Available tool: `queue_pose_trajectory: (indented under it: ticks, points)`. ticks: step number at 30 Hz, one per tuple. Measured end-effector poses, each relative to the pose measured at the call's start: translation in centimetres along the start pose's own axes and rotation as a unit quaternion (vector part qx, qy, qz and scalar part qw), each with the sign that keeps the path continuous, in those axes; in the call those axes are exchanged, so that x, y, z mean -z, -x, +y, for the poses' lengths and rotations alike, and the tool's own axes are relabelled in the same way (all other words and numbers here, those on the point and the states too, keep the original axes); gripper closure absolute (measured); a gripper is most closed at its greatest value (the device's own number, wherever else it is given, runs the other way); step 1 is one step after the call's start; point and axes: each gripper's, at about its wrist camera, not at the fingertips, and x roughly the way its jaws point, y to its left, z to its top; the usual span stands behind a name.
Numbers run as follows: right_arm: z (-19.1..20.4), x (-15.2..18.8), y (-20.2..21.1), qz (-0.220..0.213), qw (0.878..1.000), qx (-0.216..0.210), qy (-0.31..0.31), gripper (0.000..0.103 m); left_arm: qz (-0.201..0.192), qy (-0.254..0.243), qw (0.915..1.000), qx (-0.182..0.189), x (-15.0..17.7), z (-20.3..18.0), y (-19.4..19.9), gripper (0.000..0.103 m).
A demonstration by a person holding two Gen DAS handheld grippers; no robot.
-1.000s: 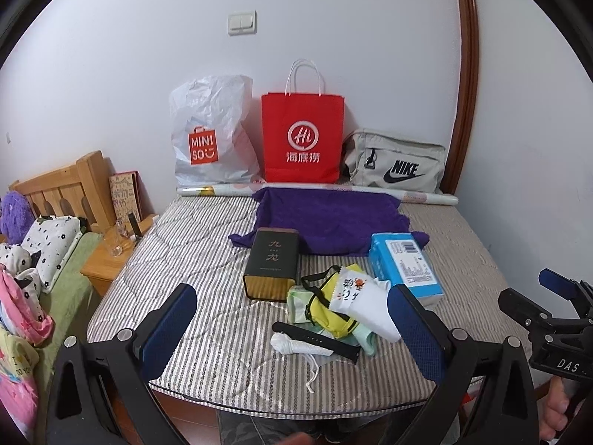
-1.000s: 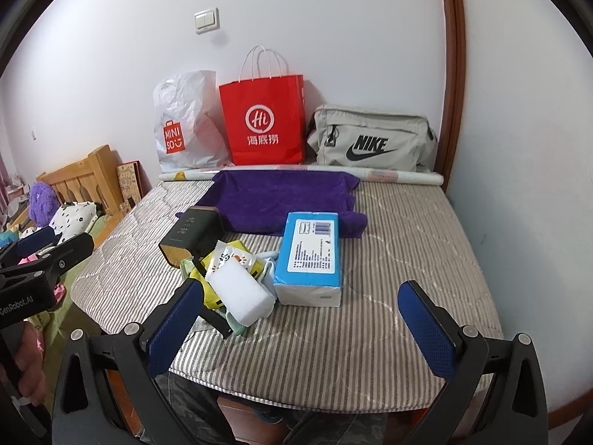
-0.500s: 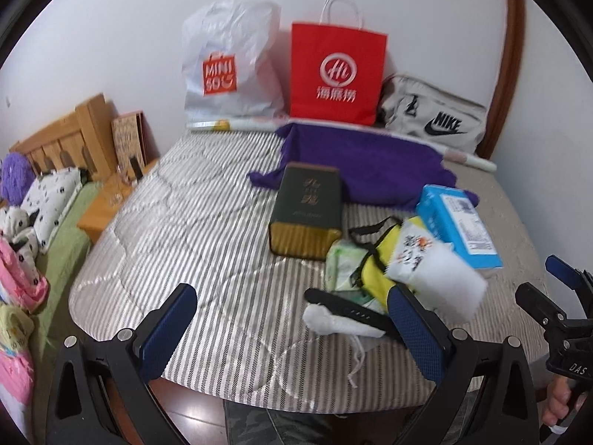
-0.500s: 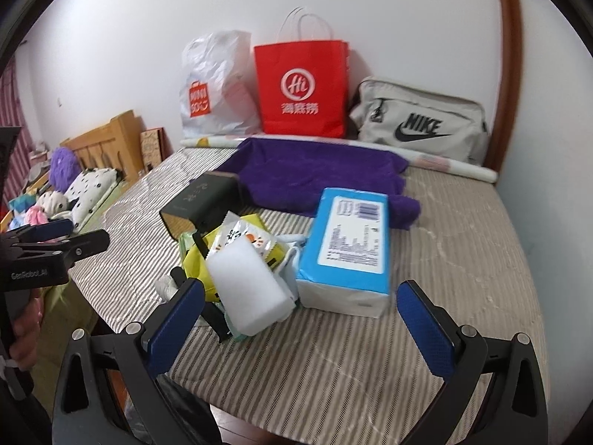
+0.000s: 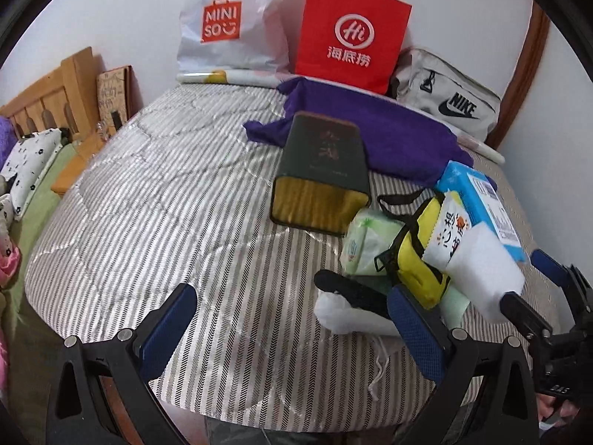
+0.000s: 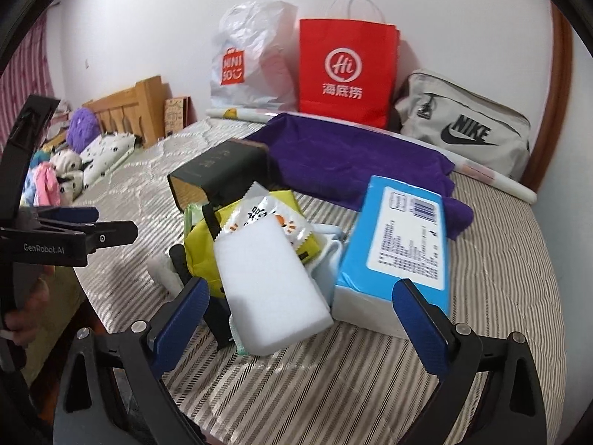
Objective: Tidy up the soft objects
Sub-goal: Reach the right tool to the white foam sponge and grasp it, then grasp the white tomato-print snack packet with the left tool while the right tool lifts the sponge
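A pile of soft items lies near the mattress's front right: a white sponge block (image 6: pixel 267 282) (image 5: pixel 485 270), a yellow pouch (image 5: pixel 411 259) (image 6: pixel 200 237), a green tissue pack (image 5: pixel 363 241), a white sock (image 5: pixel 344 315) under a black strap (image 5: pixel 352 289), and a printed sachet (image 6: pixel 267 215). A purple towel (image 5: pixel 370 129) (image 6: pixel 333 155) lies spread behind. My left gripper (image 5: pixel 292 330) is open, just before the sock. My right gripper (image 6: pixel 300 315) is open, with the sponge between its fingers.
A dark green box (image 5: pixel 322 170) and a blue tissue box (image 6: pixel 400 244) flank the pile. A Miniso bag (image 5: pixel 229 26), a red paper bag (image 5: pixel 352 33) and a Nike bag (image 5: pixel 448 100) stand against the wall. A bed with pillows (image 5: pixel 26 163) is left.
Both grippers have moved forward and down toward the pile. The sponge now sits between the right gripper's open fingers. Nothing on the mattress has moved.
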Motion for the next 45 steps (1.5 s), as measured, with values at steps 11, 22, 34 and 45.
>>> queue_pose_trajectory:
  ticks: [11,22,34,45]
  points:
    - [1.2,0.5,-1.4,-0.011,0.999,-0.024,0.036,0.052,0.004,0.005,0.9997,0.025,-0.1,0.8,-0.7,0.0]
    - [0.1,0.7,1.4,-0.041,0.999,-0.024,0.025,0.053,0.005,-0.012,0.9983,0.057,0.2,-0.4,-0.7,0.002]
    - [-4.6,4.6,3.7,-0.022,0.999,-0.003,-0.022,0.053,-0.021,-0.068,0.9917,0.107,-0.8,-6.1,0.1,0.002]
    - [-7.1,7.7,2.4,0.005,0.998,-0.001,-0.062,0.053,-0.041,-0.163,0.9826,0.08,-1.4,-12.7,-1.5,0.003]
